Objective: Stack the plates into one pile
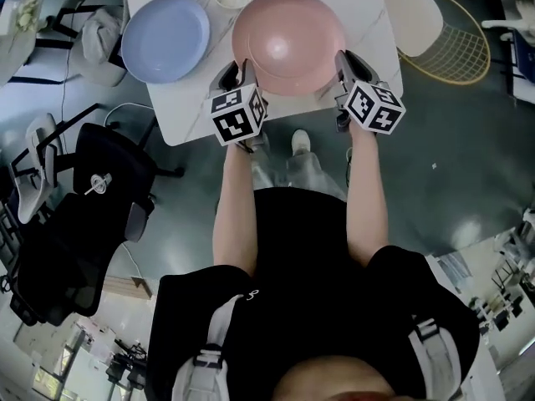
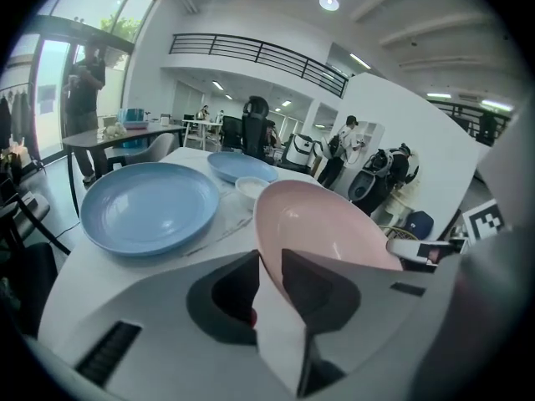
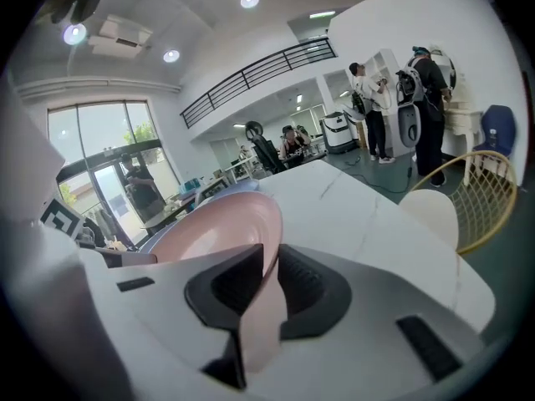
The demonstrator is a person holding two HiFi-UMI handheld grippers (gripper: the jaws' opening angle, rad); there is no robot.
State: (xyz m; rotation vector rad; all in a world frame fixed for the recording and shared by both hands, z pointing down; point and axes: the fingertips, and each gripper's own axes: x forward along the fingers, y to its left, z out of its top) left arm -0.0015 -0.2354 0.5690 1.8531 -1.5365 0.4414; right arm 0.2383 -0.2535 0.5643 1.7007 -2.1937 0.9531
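left gripper (image 1: 238,72) and right gripper (image 1: 344,63) — both clamped on the pink plate (image 1: 288,40)
each pinches the rim on an opposite side; the plate is over the near part of the white table (image 1: 359,7), beside the blue plate (image 1: 165,38).

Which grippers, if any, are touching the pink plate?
Touching, both. The left gripper view shows the rim of the pink plate clamped between the jaws of the left gripper; the right gripper view shows the right gripper clamped on the rim likewise.
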